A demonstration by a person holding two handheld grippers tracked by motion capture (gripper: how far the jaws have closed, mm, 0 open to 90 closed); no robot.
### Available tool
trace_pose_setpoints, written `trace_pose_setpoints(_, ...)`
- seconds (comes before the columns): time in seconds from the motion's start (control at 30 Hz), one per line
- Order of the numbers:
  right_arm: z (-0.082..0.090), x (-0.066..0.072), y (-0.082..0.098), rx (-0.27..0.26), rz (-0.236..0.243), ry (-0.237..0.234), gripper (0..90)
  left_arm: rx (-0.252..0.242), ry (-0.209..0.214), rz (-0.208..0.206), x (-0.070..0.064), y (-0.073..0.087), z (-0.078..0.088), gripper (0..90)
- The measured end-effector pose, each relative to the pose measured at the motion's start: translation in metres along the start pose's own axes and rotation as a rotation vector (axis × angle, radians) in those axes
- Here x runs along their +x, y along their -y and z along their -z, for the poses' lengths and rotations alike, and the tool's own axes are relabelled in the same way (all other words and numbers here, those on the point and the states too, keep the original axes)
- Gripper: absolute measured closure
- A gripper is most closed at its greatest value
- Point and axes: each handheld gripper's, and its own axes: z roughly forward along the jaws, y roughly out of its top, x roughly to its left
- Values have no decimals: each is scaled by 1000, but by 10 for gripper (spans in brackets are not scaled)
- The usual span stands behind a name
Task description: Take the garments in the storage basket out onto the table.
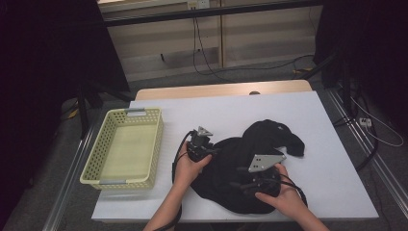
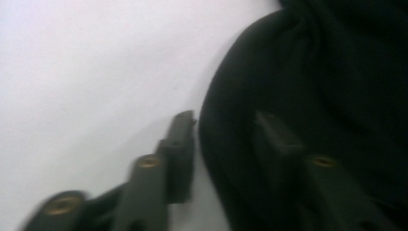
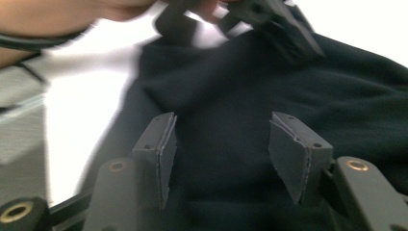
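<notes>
White tabletop [image 1: 288, 115] carries everything from the high view: a pale yellow basket [image 1: 156, 144] at its left, and a black garment [image 1: 260, 144] crumpled between centre and right. My left gripper [image 1: 201, 139] sits at the garment's left edge, and my right gripper [image 1: 255, 180] rests over its near part.

Along the left gripper view, my left gripper [image 2: 223, 120] straddles the fabric's border: one jaw over bare table, the other over the dark cloth [image 2: 312, 72], with a gap between them and nothing pinched. The picture is blurred, so I cannot tell how much cloth lies in the gap.

Looking along the right gripper view, my right gripper [image 3: 221, 139] stands apart too, the pads hovering over flat fabric [image 3: 231, 86] without pressing it; my other hand's tool appears beyond.

Overhead tells me where the basket lies, which neither gripper view gives; the gripper views show the jaw gaps.

I judge the risk is closing on too thin a fold, so the edge slips free, or dragging the heap off the near edge.
</notes>
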Motion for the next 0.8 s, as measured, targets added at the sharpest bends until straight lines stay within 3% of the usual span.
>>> trace_pose_setpoints(0.07, -5, -5, 3, 36, -16, 35, 437, 26, 43, 28, 1, 0, 3, 738)
trace_pose_setpoints(0.17, -10, -12, 7, 50, -44, 49, 439, 37, 49, 38, 0, 1, 9, 851)
trace_pose_setpoints(0.33, -18, -14, 10, 99, -37, 81, 432, -41, 5, 72, 11, -3, 44, 868)
trace_pose_setpoints(0.4, -19, -14, 11, 84, -38, 88, 444, -82, -8, 94, 16, -3, 61, 869)
trace_pose_setpoints(0.5, -20, -13, 11, 89, -5, 112, 541, -103, 1, 120, 18, -2, 76, 869)
trace_pose_setpoints(0.6, -20, -14, 11, 88, 12, 108, 697, -72, 43, 108, 12, 1, 69, 866)
trace_pose_setpoints(0.73, -19, -16, 11, 87, 7, 77, 836, -61, 41, 123, 12, 5, 55, 857)
trace_pose_setpoints(0.8, -18, -16, 12, 82, -6, 57, 857, -54, 45, 129, 15, 7, 54, 852)
